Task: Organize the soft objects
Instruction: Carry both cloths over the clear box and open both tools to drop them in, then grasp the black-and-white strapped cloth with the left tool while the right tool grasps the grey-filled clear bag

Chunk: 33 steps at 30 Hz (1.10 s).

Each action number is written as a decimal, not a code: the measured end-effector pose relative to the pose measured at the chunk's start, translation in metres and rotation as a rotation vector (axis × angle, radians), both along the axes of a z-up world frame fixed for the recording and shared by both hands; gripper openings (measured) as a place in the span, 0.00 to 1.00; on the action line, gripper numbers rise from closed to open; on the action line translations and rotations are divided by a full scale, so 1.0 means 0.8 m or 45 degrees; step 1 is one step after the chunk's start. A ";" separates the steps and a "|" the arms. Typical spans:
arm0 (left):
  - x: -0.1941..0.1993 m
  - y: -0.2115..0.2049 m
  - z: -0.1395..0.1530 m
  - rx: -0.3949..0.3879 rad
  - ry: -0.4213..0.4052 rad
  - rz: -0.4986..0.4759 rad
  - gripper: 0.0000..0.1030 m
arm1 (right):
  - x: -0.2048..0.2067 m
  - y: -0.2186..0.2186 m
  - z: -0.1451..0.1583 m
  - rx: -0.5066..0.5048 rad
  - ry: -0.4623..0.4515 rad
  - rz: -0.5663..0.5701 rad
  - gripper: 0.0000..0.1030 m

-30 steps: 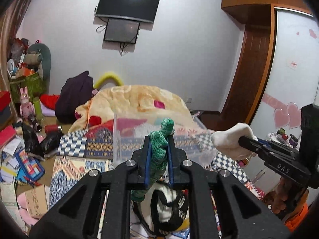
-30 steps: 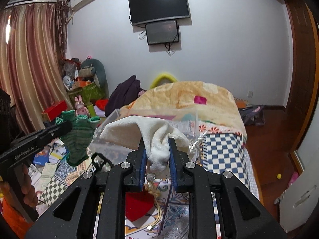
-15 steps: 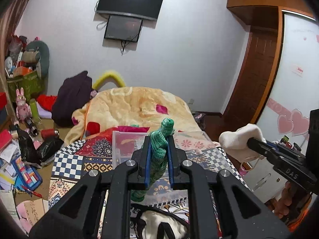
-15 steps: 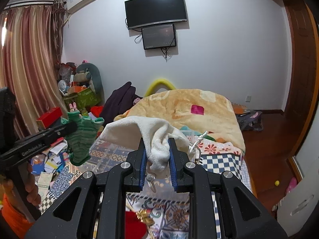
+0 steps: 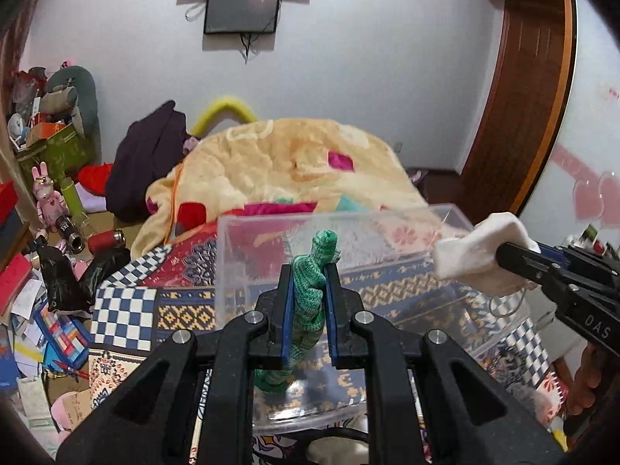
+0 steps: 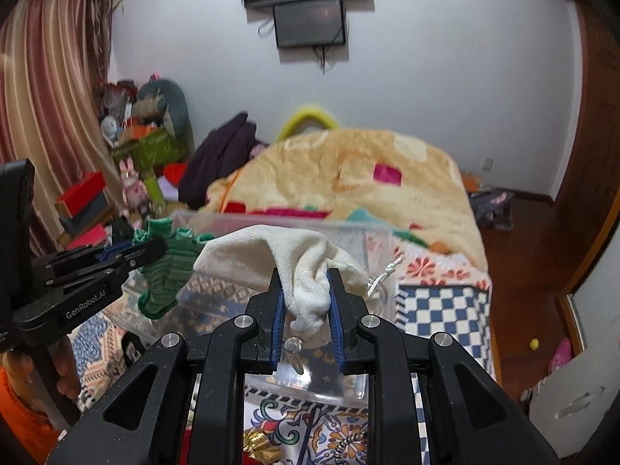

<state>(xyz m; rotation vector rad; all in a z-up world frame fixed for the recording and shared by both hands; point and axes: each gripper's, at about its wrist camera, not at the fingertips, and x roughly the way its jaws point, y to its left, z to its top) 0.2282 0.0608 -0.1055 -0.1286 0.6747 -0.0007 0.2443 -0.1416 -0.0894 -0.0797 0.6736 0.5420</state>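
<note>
Clearly the step in hand is the carry-and-drop: both soft items are already picked up and hang over the clear, straight-walled plastic storage bin (image 5: 348, 271) that sits on the patterned patchwork bedspread (image 5: 124, 317). The left gripper (image 5: 309, 302) has its blue-padded jaws closed tight on a green knitted sock (image 5: 310, 294), which is bunched between the pads with its toe poking up above them and its cuff dangling below, inside the outline of the bin as seen from the left wrist view. The right gripper (image 6: 306, 302) is likewise clamped, on a cream-white fleecy cloth pouch (image 6: 279, 255) whose white drawstring (image 6: 381, 281) trails off to the right; something small and shiny hangs beneath it, perhaps a bead or clasp, though it is too blurred to say. From the right wrist view the pouch sits just beside the sock, the two nearly touching, both above the bin's near half. Behind the bin lies a rumpled pale-yellow blanket (image 5: 294, 170), not part of this move. Judging by the layout, the next move calls for lowering each gripper past the rim and then opening its jaws so the item falls inside, one at a time if they would otherwise tangle; the trailing drawstring should clear the wall rather than catch on it.
</note>
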 end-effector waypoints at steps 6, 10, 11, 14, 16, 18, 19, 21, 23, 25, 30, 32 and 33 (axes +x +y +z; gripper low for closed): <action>0.007 -0.008 -0.010 0.018 0.036 -0.026 0.13 | 0.011 0.018 -0.025 -0.093 0.109 0.047 0.19; 0.006 -0.016 -0.014 0.030 0.072 -0.056 0.20 | 0.011 0.022 -0.033 -0.127 0.144 0.063 0.21; 0.006 -0.017 -0.015 0.030 0.085 -0.060 0.27 | 0.010 0.021 -0.034 -0.128 0.155 0.065 0.25; 0.001 -0.019 -0.017 0.021 0.106 -0.068 0.47 | 0.009 0.016 -0.035 -0.122 0.168 0.066 0.42; -0.007 -0.022 -0.014 0.021 0.097 -0.072 0.53 | 0.005 0.011 -0.031 -0.099 0.159 0.060 0.53; -0.014 -0.024 -0.009 0.031 0.084 -0.070 0.61 | -0.001 0.001 -0.024 -0.073 0.136 0.053 0.59; -0.019 -0.025 -0.004 0.035 0.069 -0.068 0.65 | -0.001 0.000 -0.022 -0.066 0.131 0.052 0.62; -0.030 -0.026 0.006 0.045 0.035 -0.067 0.71 | -0.007 -0.010 -0.013 -0.044 0.108 0.046 0.64; -0.039 -0.027 0.015 0.048 0.007 -0.068 0.77 | -0.009 -0.015 -0.006 -0.034 0.085 0.041 0.67; -0.051 -0.028 0.027 0.044 -0.027 -0.071 0.81 | -0.016 -0.022 0.003 -0.013 0.054 0.030 0.69; -0.083 -0.030 0.052 0.050 -0.109 -0.074 0.90 | -0.038 -0.041 0.025 0.032 -0.034 0.010 0.74; -0.097 -0.032 0.058 0.060 -0.134 -0.080 0.91 | -0.048 -0.047 0.030 0.031 -0.073 0.003 0.75; -0.104 -0.033 0.060 0.061 -0.144 -0.084 0.91 | -0.055 -0.050 0.033 0.029 -0.093 0.000 0.77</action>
